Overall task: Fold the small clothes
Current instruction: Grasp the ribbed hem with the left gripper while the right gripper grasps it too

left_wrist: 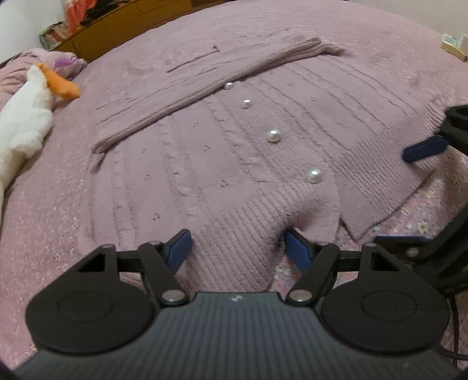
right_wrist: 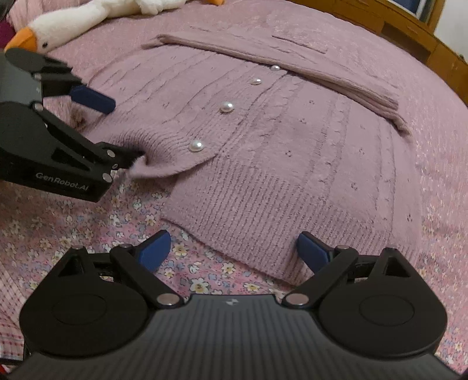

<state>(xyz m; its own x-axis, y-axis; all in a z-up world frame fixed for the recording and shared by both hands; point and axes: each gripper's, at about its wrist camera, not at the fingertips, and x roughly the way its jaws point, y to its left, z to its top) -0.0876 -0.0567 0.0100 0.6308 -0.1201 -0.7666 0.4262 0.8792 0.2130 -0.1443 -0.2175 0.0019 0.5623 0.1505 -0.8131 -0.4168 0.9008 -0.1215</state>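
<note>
A mauve knit cardigan point(left_wrist: 234, 152) with pearl buttons point(left_wrist: 274, 136) lies flat on the bed, both sleeves folded across its upper part point(left_wrist: 204, 84). My left gripper point(left_wrist: 235, 248) is open, its fingers straddling the ribbed hem at the bottom of the button placket; its right finger point(left_wrist: 297, 247) sits under a lifted bit of hem. In the right wrist view the cardigan point(right_wrist: 278, 152) fills the middle, and my right gripper point(right_wrist: 234, 248) is open at the hem's near corner. The left gripper point(right_wrist: 114, 128) shows there at left, open on the hem.
A white plush goose point(left_wrist: 23, 122) with an orange beak lies left of the cardigan, also in the right wrist view point(right_wrist: 73, 20). A pink floral bedsheet point(right_wrist: 87, 222) covers the bed. A wooden cabinet point(left_wrist: 111, 32) stands beyond the bed.
</note>
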